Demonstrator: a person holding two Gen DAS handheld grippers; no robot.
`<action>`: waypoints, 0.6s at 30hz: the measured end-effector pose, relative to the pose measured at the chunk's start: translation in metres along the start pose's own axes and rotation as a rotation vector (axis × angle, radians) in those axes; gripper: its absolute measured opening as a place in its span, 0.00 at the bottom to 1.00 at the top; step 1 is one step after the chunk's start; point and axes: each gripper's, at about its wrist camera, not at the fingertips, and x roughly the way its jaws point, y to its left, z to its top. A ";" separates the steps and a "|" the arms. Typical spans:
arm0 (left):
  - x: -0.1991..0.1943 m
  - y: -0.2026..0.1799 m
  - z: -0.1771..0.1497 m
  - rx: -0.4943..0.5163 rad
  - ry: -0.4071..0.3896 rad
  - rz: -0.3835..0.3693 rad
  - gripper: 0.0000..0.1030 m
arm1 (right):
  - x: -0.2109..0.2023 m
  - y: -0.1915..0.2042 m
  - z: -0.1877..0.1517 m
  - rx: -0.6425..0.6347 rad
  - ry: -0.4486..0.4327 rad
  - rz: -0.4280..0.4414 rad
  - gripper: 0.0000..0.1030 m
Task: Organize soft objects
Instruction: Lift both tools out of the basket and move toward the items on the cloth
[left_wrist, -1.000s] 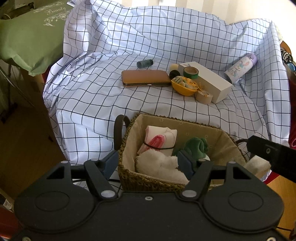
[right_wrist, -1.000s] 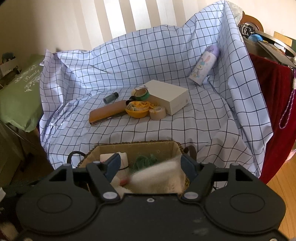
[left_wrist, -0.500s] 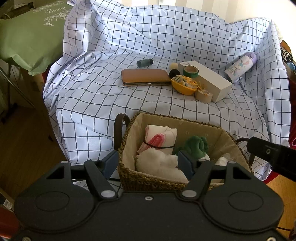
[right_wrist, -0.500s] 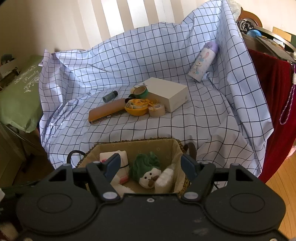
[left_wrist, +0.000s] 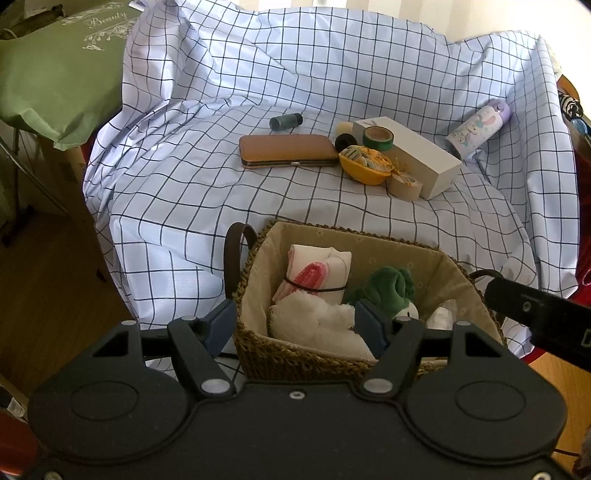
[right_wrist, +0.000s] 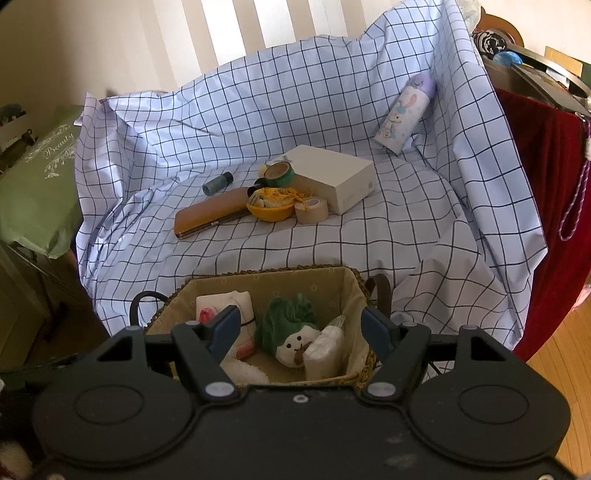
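Observation:
A woven basket (left_wrist: 295, 356) (right_wrist: 354, 284) with a tan liner stands at the near edge of the checked sheet. In it lie a rolled white-and-pink cloth (left_wrist: 317, 271) (right_wrist: 218, 301), a fluffy white towel (left_wrist: 314, 323) (right_wrist: 245, 371), a green-and-white plush (left_wrist: 391, 286) (right_wrist: 290, 332) and a white tissue pack (right_wrist: 327, 350). My left gripper (left_wrist: 297, 325) is open and empty just before the basket. My right gripper (right_wrist: 301, 328) is open and empty above the basket's near rim; its body shows in the left wrist view (left_wrist: 535, 314).
On the checked sheet (left_wrist: 207, 184) lie a brown case (left_wrist: 288, 151), a yellow bowl (left_wrist: 364, 166), tape rolls (left_wrist: 404, 184), a white box (left_wrist: 413, 158), a small dark bottle (left_wrist: 286, 121) and a patterned bottle (left_wrist: 478, 129). A green bag (left_wrist: 55, 74) lies left; a red cloth (right_wrist: 546, 184) hangs right.
My right gripper held a white soft pack between its fingers a second ago; it has opened, and the pack now lies in the basket's right side. My left gripper has hardly moved.

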 end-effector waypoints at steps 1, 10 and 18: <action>0.000 0.000 0.000 0.000 0.001 0.000 0.64 | 0.000 0.000 0.000 0.001 0.002 0.000 0.70; 0.001 0.000 -0.001 0.002 0.002 0.000 0.64 | 0.006 -0.001 -0.001 0.002 0.022 0.002 0.70; 0.004 -0.001 0.001 0.012 0.006 0.007 0.65 | 0.016 -0.001 0.000 0.000 0.051 -0.001 0.71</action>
